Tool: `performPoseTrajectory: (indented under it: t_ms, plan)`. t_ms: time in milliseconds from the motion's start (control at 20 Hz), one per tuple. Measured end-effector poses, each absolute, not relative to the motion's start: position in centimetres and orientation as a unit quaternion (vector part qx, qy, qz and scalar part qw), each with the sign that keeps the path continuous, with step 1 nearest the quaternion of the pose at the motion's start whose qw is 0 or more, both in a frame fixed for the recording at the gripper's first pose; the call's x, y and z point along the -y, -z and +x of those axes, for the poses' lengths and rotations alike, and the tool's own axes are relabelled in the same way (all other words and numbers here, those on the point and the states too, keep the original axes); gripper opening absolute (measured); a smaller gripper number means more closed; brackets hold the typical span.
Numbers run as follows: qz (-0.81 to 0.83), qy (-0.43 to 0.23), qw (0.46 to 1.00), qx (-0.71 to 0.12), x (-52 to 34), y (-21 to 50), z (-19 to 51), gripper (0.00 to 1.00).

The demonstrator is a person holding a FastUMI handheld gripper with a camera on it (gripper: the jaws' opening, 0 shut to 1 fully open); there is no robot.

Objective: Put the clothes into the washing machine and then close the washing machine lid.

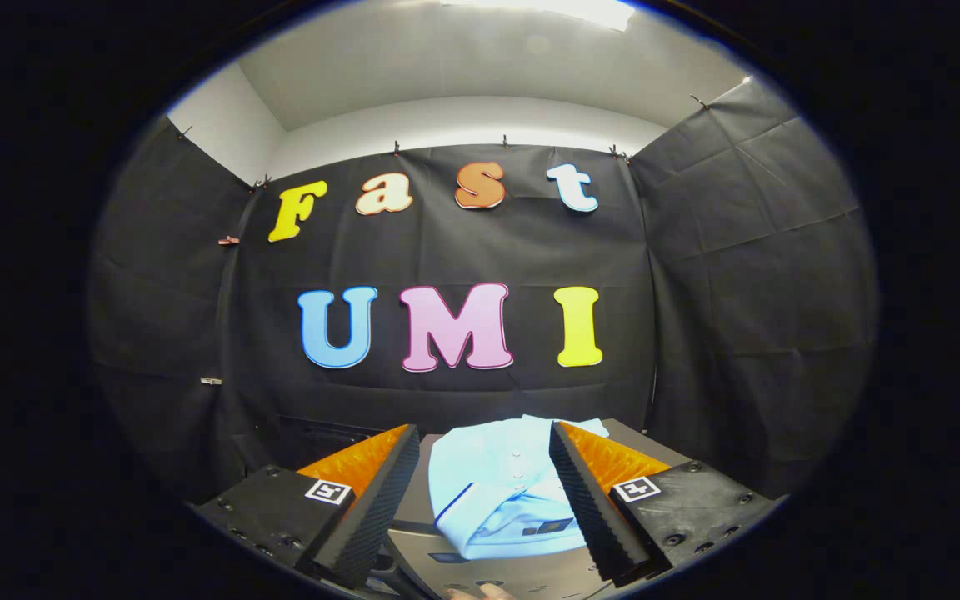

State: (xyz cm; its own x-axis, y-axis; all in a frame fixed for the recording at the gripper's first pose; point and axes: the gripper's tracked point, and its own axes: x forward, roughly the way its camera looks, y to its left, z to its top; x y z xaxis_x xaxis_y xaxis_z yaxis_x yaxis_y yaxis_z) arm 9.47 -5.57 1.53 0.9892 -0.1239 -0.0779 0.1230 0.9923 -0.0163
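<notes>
A folded light blue shirt with a dark-trimmed collar and small buttons lies on the grey top of the washing machine. My gripper is held open above it, its two fingers standing wide apart on either side of the shirt. Neither finger touches the cloth. The shirt sits between the fingers and just ahead of them. Whether the machine's lid is up or down cannot be told from here.
The black cloth wall of the booth stands close behind the machine and wraps around both sides. A fingertip of a hand shows beneath the gripper. White walls and a ceiling light are above the cloth.
</notes>
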Motion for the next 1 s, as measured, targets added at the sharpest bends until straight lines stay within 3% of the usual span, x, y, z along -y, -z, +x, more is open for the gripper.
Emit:
performPoseTrajectory:
  t_ms: [550, 1000]
  plan:
    - [0.015, 0.065, 0.98, -0.185, 8.3, 3.6, 21.5, 0.99]
    - [-0.015, 0.108, 0.933, -0.343, 12.1, 13.0, 27.5, 0.99]
